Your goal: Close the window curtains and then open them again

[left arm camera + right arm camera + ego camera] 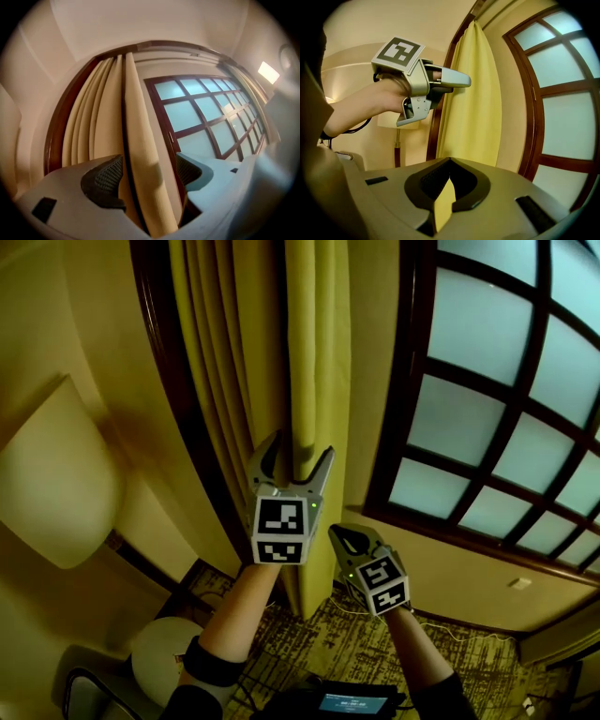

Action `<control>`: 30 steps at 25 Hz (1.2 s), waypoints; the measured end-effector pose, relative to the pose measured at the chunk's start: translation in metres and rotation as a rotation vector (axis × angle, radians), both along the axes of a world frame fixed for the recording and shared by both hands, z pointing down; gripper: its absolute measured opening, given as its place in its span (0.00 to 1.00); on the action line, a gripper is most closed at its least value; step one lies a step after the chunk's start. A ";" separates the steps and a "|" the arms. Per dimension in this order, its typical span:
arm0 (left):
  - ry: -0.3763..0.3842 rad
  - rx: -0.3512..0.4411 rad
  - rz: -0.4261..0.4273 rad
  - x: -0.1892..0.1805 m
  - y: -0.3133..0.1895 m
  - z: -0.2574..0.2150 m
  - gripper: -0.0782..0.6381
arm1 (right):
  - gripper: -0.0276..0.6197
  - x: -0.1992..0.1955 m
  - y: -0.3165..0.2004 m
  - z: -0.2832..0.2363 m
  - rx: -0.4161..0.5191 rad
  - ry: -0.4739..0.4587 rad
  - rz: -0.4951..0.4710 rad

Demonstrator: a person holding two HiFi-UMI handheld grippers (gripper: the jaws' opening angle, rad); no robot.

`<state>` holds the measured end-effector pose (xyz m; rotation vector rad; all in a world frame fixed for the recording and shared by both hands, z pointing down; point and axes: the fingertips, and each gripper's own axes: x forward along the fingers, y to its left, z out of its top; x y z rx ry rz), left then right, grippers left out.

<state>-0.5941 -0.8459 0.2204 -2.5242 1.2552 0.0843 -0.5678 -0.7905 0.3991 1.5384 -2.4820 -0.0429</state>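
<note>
I count two grippers, one curtain and one window. The left gripper (302, 448) (150, 161) stands open, fingers wide apart. The curtain's (314, 381) (140, 154) front fold runs upright between them, and neither pad presses it. The right gripper (337, 534) (449, 177) is closed, fingers together on a thin strip of the curtain's edge, below the left gripper. The curtain is yellow, gathered into several vertical folds, and hangs left of the window (487, 409). The window has frosted panes in a dark wooden grid.
</note>
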 end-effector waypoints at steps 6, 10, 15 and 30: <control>0.004 0.041 0.020 0.021 -0.017 -0.040 0.61 | 0.06 0.006 -0.022 -0.032 0.039 -0.009 0.046; 0.002 0.044 0.015 0.027 -0.027 -0.051 0.61 | 0.06 0.014 -0.031 -0.050 0.066 -0.009 0.048; -0.003 0.049 0.014 0.027 -0.031 -0.053 0.60 | 0.06 0.017 -0.035 -0.060 0.068 -0.019 0.053; 0.053 0.047 0.043 0.029 -0.032 -0.063 0.13 | 0.07 0.022 -0.040 -0.062 0.065 -0.042 0.097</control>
